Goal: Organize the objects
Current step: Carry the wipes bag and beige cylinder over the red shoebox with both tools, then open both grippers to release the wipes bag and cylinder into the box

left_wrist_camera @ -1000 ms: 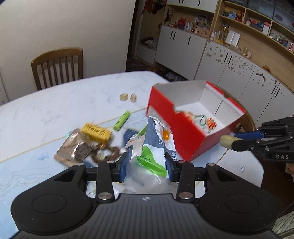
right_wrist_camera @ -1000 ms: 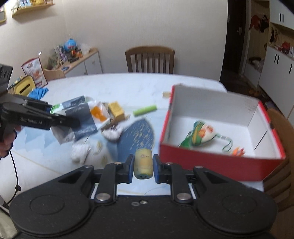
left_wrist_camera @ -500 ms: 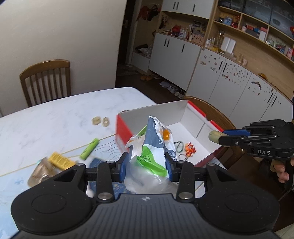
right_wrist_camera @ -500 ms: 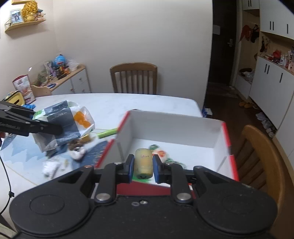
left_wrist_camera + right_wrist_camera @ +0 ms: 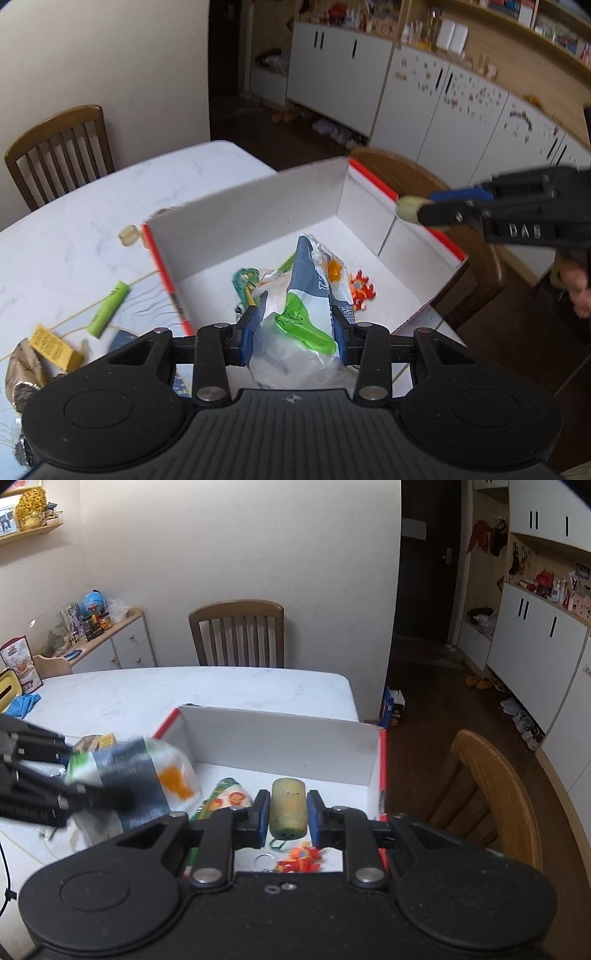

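Carrying both loads sideways across the counter (image 5: 92, 206), reached the red box (image 5: 258, 206) only in the last second. Ended with the left fingers (image 5: 251, 328) hanging over the box's white floor, pinching a crinkly snack bag (image 5: 306, 295) by its sides. Ended likewise with the right fingers (image 5: 260, 814) over the same floor, close to the wall at 3 o'clock, pressed onto a small yellowish roll (image 5: 288, 808). Showed in the left view at 2 o'clock, roll tip poking past the fingers above the far corner.

Judged as the carry all but finished: both things now above their place, neither yet let go, so only the lowering and release left for this pair. Found already in the box a green-and-white packet (image 5: 225, 794), an orange toy (image 5: 360, 290) at 3 o'clock of the bag, and a key ring (image 5: 264, 860).

Compared with a second ago: had the box then lying off at 1 o'clock of the left view, with the bag hanging over the clutter; had the roll short of the near red wall. Half a second ago, sat just at the box's near edge. Kept the same pinch on both throughout, no widening seen.

Left behind on the counter at 9 o'clock of the bag: a green tube (image 5: 109, 308), a yellow packet (image 5: 53, 347) and a brown wrapper (image 5: 22, 365), so more trips probably needed.
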Tool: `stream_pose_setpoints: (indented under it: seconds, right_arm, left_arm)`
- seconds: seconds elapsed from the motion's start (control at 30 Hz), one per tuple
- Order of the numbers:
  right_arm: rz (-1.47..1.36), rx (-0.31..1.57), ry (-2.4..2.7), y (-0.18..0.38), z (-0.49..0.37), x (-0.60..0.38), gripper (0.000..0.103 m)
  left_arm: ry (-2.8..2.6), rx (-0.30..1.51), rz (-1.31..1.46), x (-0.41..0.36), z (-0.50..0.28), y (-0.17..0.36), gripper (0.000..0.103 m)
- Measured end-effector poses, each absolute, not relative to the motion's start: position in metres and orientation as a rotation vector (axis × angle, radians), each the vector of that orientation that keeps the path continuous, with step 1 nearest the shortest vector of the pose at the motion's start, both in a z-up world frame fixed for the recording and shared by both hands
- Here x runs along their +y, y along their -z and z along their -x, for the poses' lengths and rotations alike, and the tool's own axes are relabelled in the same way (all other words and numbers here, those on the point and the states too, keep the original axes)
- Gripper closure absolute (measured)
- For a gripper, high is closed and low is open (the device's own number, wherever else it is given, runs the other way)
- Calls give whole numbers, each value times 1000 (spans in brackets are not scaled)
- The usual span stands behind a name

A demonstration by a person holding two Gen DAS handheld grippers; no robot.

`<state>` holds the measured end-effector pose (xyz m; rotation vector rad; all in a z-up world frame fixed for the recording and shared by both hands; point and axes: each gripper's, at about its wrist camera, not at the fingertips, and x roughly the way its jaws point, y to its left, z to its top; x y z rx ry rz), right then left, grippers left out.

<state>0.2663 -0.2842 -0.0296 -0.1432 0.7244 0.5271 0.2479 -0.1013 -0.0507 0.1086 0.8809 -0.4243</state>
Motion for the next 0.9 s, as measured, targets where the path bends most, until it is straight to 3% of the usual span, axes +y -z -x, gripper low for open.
stream_pose_setpoints:
  seconds: [0.9]
  right_arm:
    - [234, 1056, -527, 121, -359, -243, 83]
  left_arm:
    - [387, 1117, -214, -153, -321, 126, 64]
